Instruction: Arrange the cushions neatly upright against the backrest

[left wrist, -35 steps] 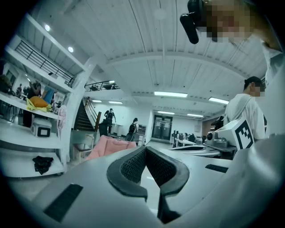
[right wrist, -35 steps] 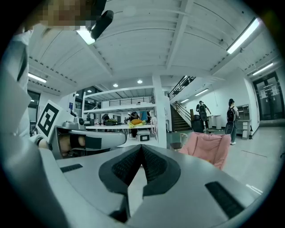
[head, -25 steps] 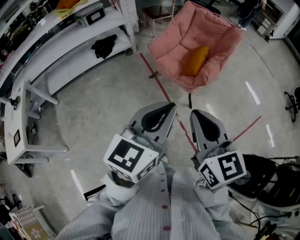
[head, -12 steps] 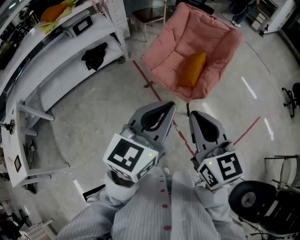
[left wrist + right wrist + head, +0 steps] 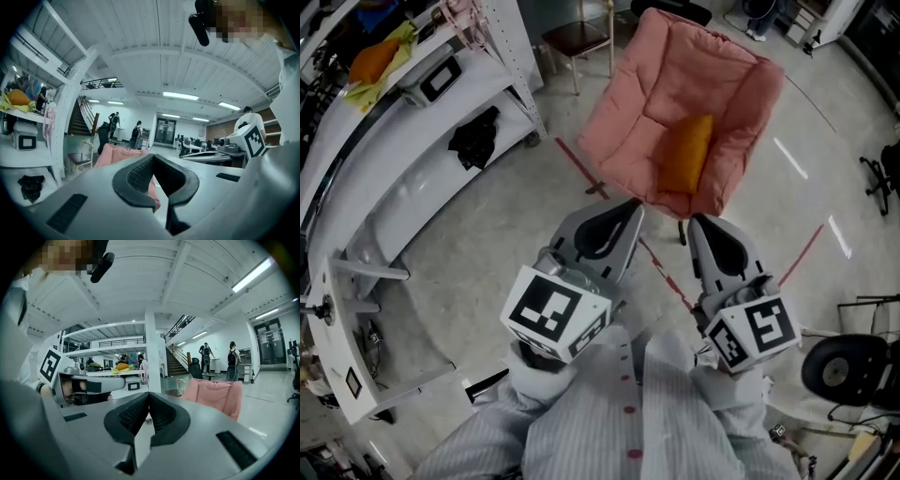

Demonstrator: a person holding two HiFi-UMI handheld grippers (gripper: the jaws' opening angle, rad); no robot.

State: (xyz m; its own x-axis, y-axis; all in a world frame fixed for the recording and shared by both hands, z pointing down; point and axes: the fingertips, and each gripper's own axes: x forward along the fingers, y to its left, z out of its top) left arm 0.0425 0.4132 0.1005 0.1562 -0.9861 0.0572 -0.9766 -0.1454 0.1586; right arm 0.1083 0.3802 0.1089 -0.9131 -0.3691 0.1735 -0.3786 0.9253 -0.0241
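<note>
The orange cushion [image 5: 686, 155] lies slumped in the seat of the pink chair [image 5: 670, 89]. In front of the chair, the left gripper [image 5: 632, 206] and right gripper [image 5: 698, 222] hover side by side, each with its jaws pressed together and holding nothing. Red tape [image 5: 579, 172] crosses the glossy grey floor [image 5: 487, 244] by the chair's legs. Left of the chair stands a white shelf unit [image 5: 403, 178] carrying a black cloth [image 5: 475, 138]. A dark-seated stool [image 5: 575, 39] stands behind the chair.

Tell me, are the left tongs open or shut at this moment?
Shut. In the left gripper view the left tongs have their two dark pads meeting at the tips, with nothing between them.
</note>
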